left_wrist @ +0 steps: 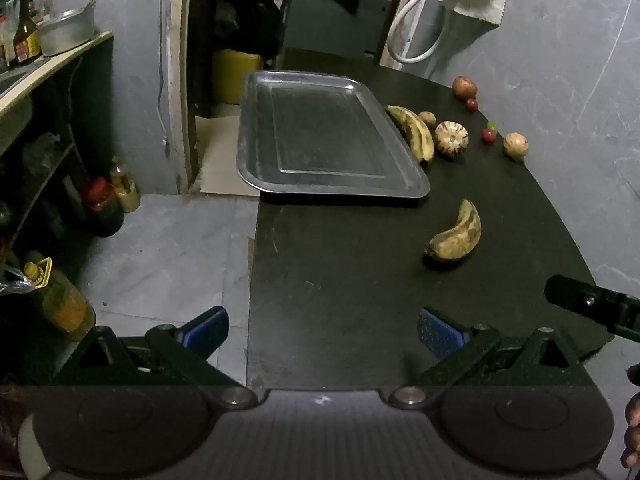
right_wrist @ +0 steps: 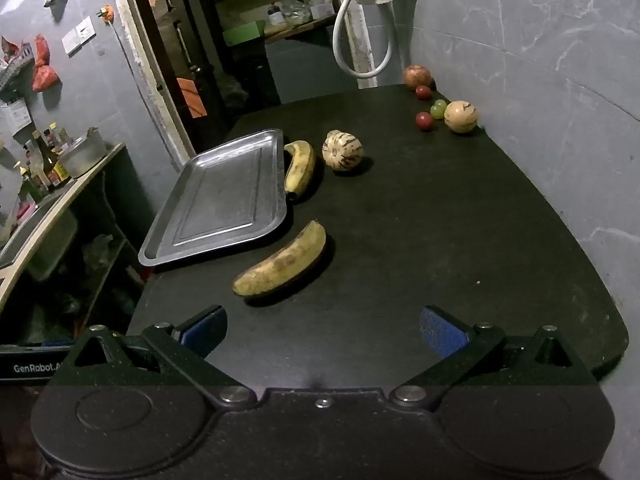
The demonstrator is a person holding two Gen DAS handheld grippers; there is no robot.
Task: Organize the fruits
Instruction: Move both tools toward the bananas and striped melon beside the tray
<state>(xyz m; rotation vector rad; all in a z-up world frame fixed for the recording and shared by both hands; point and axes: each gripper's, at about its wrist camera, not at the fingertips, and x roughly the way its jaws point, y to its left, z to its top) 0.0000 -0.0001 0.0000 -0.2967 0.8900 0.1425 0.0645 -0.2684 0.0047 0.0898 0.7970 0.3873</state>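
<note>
Both grippers, left and right, fingers spread wide, holding nothing, over the black worktop. Spotted banana nearest, 11 o'clock. Steel tray bare; second banana beside it. Striped melon farther; small fruits at 1 o'clock, types unclear.

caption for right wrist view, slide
Open right gripper faces an empty steel tray, two bananas and scattered fruit on the black table.

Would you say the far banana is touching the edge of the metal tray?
Cannot tell. In the right wrist view the far banana lies tight along the metal tray rim with no clear gap, and the left wrist view is no clearer.
</note>
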